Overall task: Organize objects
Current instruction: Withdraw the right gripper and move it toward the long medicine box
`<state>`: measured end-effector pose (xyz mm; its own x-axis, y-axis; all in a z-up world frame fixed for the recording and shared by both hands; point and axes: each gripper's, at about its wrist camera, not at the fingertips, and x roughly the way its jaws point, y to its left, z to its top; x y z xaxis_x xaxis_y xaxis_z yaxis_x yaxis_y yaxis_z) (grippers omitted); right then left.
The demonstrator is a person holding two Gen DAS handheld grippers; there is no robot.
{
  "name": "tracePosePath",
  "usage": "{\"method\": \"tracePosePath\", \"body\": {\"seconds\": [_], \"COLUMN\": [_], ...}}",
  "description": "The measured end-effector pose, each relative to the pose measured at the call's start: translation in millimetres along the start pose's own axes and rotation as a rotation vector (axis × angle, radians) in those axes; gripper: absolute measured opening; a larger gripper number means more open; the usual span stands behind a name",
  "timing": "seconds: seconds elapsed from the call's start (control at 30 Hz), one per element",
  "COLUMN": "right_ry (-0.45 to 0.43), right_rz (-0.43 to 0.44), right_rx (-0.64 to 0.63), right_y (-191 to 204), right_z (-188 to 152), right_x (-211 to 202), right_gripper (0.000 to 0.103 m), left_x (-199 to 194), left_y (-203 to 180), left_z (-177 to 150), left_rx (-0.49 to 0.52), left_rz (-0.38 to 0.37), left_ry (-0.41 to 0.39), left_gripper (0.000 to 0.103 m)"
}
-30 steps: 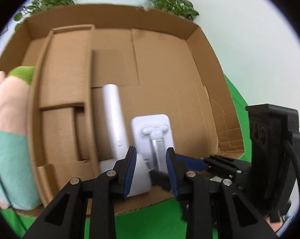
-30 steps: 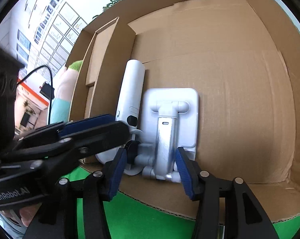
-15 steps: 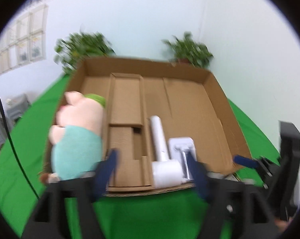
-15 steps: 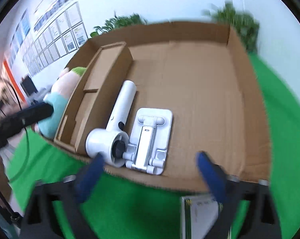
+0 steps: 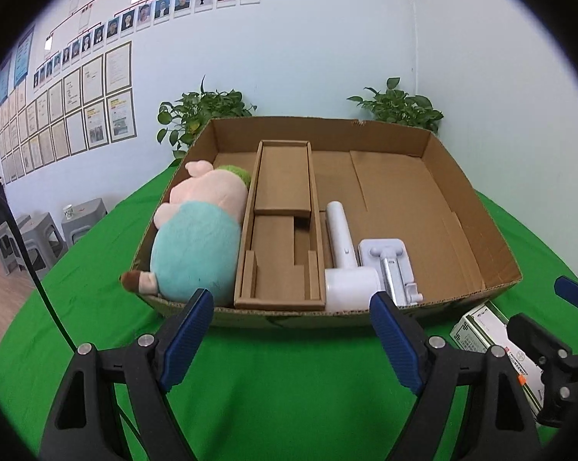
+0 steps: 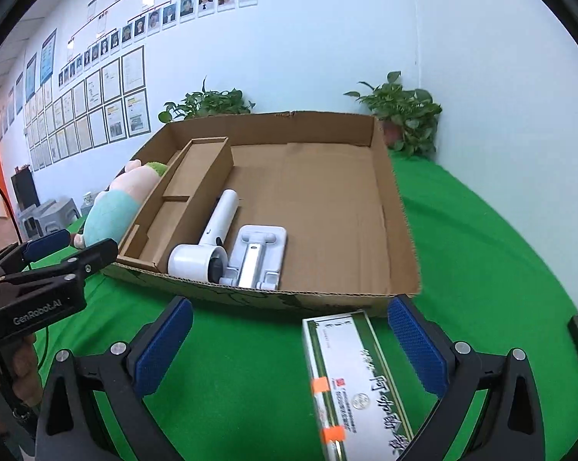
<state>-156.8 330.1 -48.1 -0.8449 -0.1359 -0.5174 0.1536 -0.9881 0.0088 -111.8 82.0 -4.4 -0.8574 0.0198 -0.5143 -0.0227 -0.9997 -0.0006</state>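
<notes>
Both tongs gape empty over green cloth: left gripper (image 5: 291, 330) short of cardboard box (image 5: 477, 207) holding hair dryer (image 5: 346, 265), right gripper (image 6: 289, 340) straddling medicine carton (image 6: 350, 376), pads clear

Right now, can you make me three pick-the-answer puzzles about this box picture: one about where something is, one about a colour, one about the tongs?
1. Where does the green-striped carton lie?
A. inside the cardboard box
B. on the green cloth in front of the box
C. on top of the plush toy

2. What colour is the plush toy's body?
A. teal
B. red
C. black

3. How do the right tongs stand?
A. shut on the hair dryer
B. shut on the carton
C. open, gripping nothing

Answers: B, it rests on the green cloth outside the cardboard box; A, its rounded body is teal; C, the blue pads stand wide apart, squeezing nothing.
</notes>
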Motion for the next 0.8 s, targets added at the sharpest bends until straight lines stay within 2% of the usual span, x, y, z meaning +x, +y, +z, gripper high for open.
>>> {"method": "tracePosePath", "body": {"seconds": [0.2,0.4,0.43,0.47,0.5,0.53,0.57,0.6,0.7,0.73,0.77,0.8], "right_ry": [-0.011,-0.044,-0.04,-0.03,-0.013,0.004,0.015,0.022,0.026,0.03,0.028,0.018], "right_rz": [0.005,0.03,0.032,0.028,0.017,0.013,0.018,0.027,0.017,0.004,0.007,0.015], "right_rx": [0.01,0.022,0.014,0.007,-0.002,-0.007,-0.005,0.0,0.004,0.007,0.016,0.03], "right_y": [-6.4,-4.8,-3.8,-2.8,-1.2,-0.5,-0.5,-1.1,-1.3,-2.2,-3.9,-5.9], "right_z": [-6.8,-4.2,-4.1,-3.1,-2.6,-2.9,-3.0,-4.4,-6.3,-7.7,-8.9,-9.7], "right_x": [-9.7,-14.8,-14.4,-12.1,-9.1,-5.9,-3.2,-2.9,0.6,1.3,1.5,0.7], "right_gripper": [0.102,0.101,0.094,0.077,0.065,0.046,0.037,0.037,0.041,0.061,0.091,0.1], "left_x": [-5.0,-10.0,-10.6,-11.5,-11.6,-11.1,-10.1,-8.6,-10.0,-10.9,-11.5,-12.1], "left_y": [-5.5,-7.9,-7.8,-8.4,-8.1,-9.1,-8.6,-7.1,-2.1,-2.4,-3.3,-4.3], "left_z": [-6.0,-8.9,-9.2,-10.2,-10.2,-10.9,-10.9,-11.1,-12.0,-12.0,-11.7,-11.5], "left_rx": [0.023,0.046,0.047,0.049,0.053,0.06,0.062,0.056,0.014,0.011,0.011,0.013], "left_rz": [0.041,0.067,0.062,0.055,0.052,0.047,0.043,0.035,0.002,0.004,0.015,0.03], "left_ry": [0.031,0.026,0.026,0.025,0.027,0.035,0.044,0.057,0.053,0.049,0.048,0.05], "left_gripper": [0.083,0.082,0.08,0.067,0.055,0.03,0.006,0.004,0.004,0.008,0.033,0.053]}}
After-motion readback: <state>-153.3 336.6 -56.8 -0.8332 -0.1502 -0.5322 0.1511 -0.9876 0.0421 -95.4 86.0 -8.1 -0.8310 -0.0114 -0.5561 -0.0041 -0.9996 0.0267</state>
